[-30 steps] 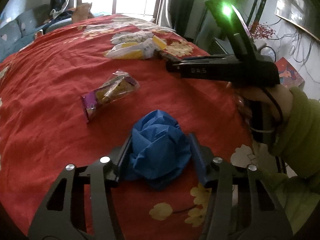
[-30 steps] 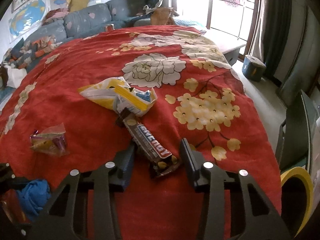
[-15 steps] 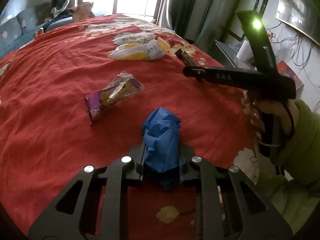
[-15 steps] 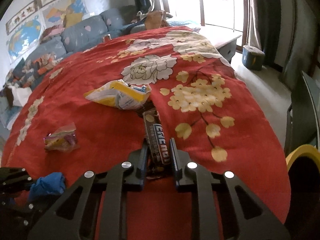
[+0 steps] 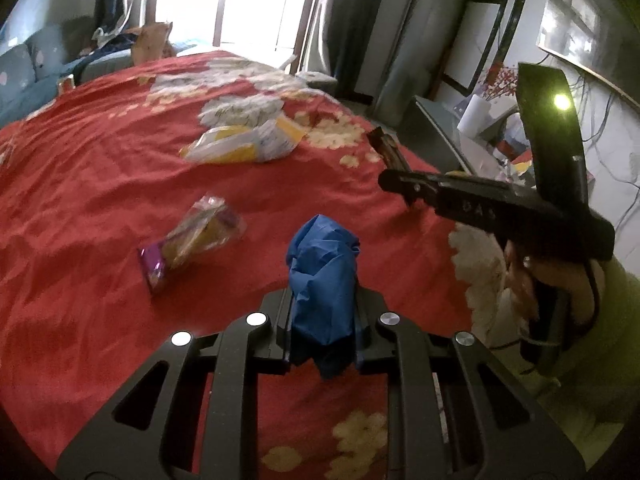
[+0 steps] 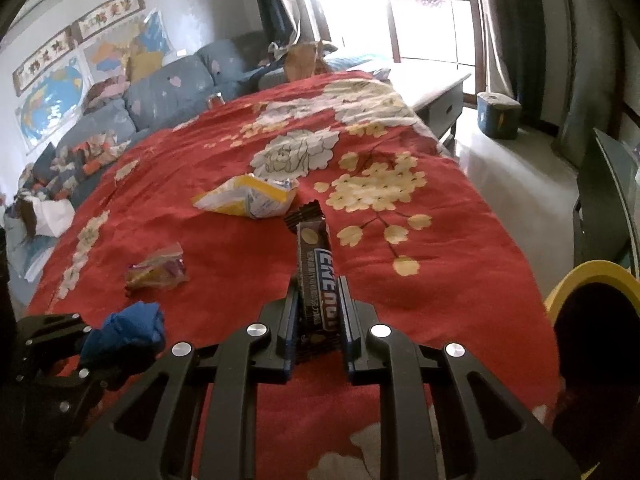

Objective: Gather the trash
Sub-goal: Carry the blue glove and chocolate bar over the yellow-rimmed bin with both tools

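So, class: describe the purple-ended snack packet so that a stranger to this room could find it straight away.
Start at the red bedspread with cream flowers. Two pieces of litter lie loose on it: a crumpled yellow and white bag farther off and, nearer the sofa side, the small clear packet with purple ends. Only this one is see-through, showing yellow inside.

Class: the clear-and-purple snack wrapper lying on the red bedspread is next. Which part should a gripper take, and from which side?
Take the wrapper across its narrow width near the middle, coming from above. It lies flat and long on the bedspread, purple end toward the left wrist camera, so fingers straddling the long sides can pinch the crinkled film; the flat ends give little to hold.
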`<state>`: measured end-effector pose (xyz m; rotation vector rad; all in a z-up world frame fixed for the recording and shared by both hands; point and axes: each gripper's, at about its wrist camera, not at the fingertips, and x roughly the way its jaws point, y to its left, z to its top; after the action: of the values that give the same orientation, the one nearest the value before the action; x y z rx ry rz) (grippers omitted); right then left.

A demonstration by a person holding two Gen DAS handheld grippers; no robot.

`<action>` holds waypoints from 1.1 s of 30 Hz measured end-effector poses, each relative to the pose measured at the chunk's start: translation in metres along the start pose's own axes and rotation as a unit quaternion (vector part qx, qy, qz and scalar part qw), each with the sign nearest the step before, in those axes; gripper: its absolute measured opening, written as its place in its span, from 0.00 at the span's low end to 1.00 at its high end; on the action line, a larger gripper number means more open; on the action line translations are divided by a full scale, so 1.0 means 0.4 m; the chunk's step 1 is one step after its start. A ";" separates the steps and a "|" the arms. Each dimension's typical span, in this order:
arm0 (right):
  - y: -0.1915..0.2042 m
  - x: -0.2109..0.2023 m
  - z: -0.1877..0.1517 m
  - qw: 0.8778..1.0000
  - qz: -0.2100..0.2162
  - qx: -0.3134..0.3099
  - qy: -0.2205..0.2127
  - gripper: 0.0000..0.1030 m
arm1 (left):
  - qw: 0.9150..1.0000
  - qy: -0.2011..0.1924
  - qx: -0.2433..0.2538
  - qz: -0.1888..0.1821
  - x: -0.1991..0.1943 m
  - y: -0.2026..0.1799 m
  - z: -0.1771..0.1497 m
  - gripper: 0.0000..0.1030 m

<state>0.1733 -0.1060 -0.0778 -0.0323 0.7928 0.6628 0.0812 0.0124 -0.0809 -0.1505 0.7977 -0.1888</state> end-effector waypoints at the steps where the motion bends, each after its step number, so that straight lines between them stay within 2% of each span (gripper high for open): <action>1: -0.002 -0.011 0.000 1.000 -0.002 0.001 -0.004 0.16 | 1.000 -0.003 0.001 0.000 -0.001 -0.005 0.005 0.14; 17: -0.076 -0.135 0.013 0.998 -0.013 0.039 -0.056 0.16 | 0.999 -0.039 0.028 -0.017 -0.008 -0.095 0.101 0.14; 33: -0.234 -0.245 -0.006 0.989 -0.061 0.100 -0.093 0.16 | 0.996 -0.051 0.064 -0.046 0.024 -0.222 0.170 0.14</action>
<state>0.1742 -0.2341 -0.0338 0.1606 0.6674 0.4602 0.1269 -0.0720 -0.0226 -0.0749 0.6756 -0.3156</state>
